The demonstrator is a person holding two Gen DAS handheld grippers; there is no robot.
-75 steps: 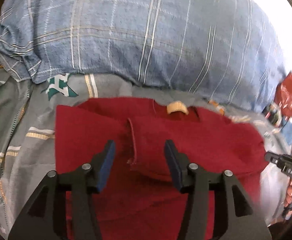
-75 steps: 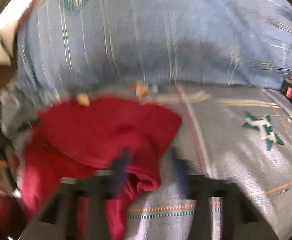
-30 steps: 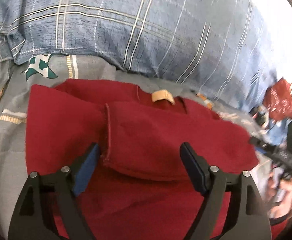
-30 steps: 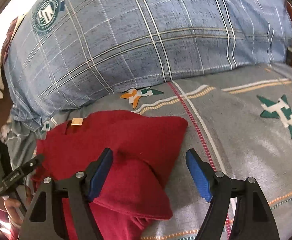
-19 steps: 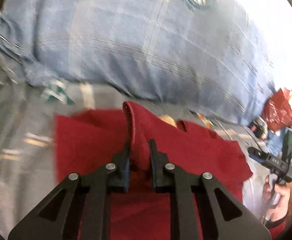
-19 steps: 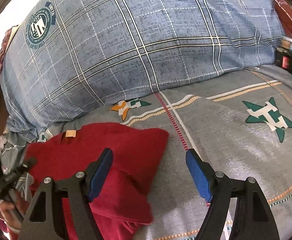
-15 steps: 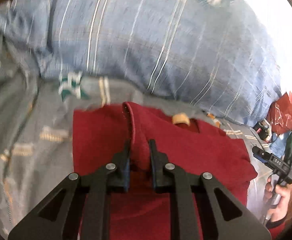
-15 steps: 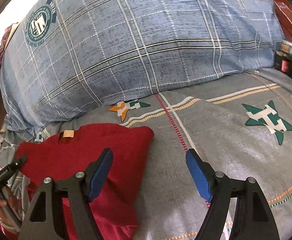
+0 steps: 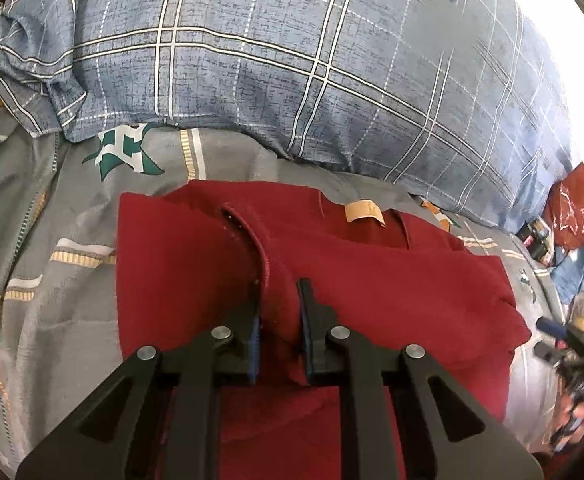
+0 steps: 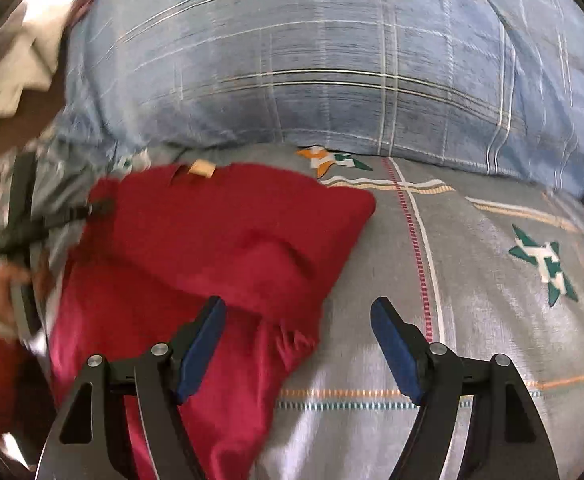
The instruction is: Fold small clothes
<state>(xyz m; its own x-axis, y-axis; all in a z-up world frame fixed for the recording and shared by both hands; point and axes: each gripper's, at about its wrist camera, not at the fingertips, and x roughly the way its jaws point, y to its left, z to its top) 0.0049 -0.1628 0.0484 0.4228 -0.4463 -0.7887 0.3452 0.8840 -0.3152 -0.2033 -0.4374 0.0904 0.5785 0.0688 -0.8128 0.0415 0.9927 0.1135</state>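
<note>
Grey bedsheet [image 9: 32, 240] fills the left of what we see from the left wrist, printed with a green and white star [image 9: 126, 152] and short tan stripes. Just right of that, the red garment [image 9: 391, 280] lies spread on the sheet, its tan neck label [image 9: 363, 213] at the far edge, near the blue checked pillow [image 9: 292, 60] that runs across the back. We have our left gripper [image 9: 279, 312] clamped tight on a raised fold of the red garment: the cloth stands up in a ridge between the two jaws and both pads press on it. Further right, at the sheet's edge, a red plastic bag [image 9: 575, 216] sits among blurred clutter, and below it the right gripper shows only as a dark smear.

From the right wrist, the left gripper [image 10: 100, 208] appears at the far left edge, touching the garment's left side, with a blurred hand [image 10: 8, 280] on its handle. The red garment [image 10: 220, 240] covers the left half, folded over itself with its corner pointing right. Our right gripper [image 10: 297, 312] hangs over the garment's lower right edge with its jaws wide and closing slightly; the left pad is above red cloth, the right pad above bare sheet, neither pressing on anything. Right of that lies more grey bedsheet [image 10: 491, 320] with another green star [image 10: 547, 268].
</note>
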